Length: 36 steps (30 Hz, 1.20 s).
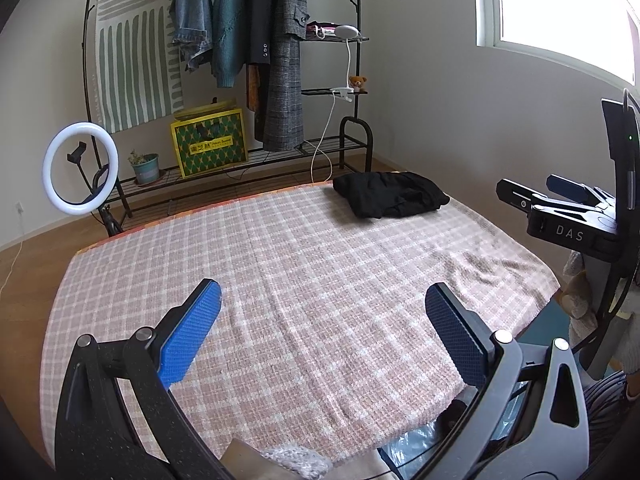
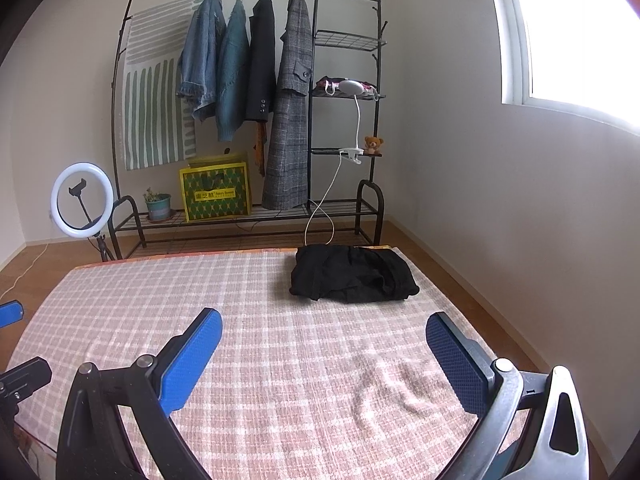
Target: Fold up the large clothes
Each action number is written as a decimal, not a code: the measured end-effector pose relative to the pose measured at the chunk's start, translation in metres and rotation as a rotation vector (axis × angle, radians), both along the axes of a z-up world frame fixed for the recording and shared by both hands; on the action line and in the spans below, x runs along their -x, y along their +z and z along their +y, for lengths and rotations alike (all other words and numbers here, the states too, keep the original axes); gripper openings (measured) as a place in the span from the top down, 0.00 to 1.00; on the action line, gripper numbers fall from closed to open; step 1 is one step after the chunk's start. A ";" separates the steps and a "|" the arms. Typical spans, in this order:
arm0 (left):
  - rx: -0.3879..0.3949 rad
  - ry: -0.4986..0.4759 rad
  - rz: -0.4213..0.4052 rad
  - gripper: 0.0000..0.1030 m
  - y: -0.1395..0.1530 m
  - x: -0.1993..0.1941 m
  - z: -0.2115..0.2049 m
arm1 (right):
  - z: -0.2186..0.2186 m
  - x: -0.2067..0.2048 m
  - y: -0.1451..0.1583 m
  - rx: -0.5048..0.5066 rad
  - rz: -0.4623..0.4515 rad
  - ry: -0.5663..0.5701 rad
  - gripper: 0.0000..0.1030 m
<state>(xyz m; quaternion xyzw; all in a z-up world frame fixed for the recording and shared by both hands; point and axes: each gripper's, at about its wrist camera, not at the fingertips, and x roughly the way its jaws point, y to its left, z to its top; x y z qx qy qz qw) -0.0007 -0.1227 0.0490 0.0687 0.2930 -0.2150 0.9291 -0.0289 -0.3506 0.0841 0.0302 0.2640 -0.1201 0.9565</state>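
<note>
A black garment [image 1: 390, 198] lies folded in a compact pile at the far right corner of the table; it also shows in the right wrist view [image 2: 352, 274]. The table is covered by a pink and white checked cloth [image 1: 300, 280]. My left gripper [image 1: 323, 308] is open and empty, held above the near middle of the cloth. My right gripper [image 2: 324, 336] is open and empty, above the near right part of the cloth [image 2: 280, 360], well short of the garment. The right gripper's body [image 1: 576, 216] appears at the right edge of the left wrist view.
A black clothes rack [image 2: 256, 120] with hanging jackets and coats stands behind the table. On its lower shelf are a yellow-green box [image 2: 215, 196] and a potted plant [image 2: 157, 205]. A ring light [image 2: 82, 200] stands at left. The cloth is rumpled near the right front [image 2: 400, 392].
</note>
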 end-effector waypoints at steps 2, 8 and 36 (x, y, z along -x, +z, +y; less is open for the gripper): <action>0.002 0.003 0.001 0.00 0.001 0.001 0.000 | 0.000 0.000 0.000 -0.001 0.001 0.000 0.00; 0.001 0.004 -0.001 0.00 0.002 0.000 0.002 | 0.003 0.000 -0.001 0.013 0.006 0.008 0.00; 0.010 0.017 -0.007 0.00 0.006 0.001 0.004 | 0.003 -0.002 -0.001 0.005 0.013 0.018 0.00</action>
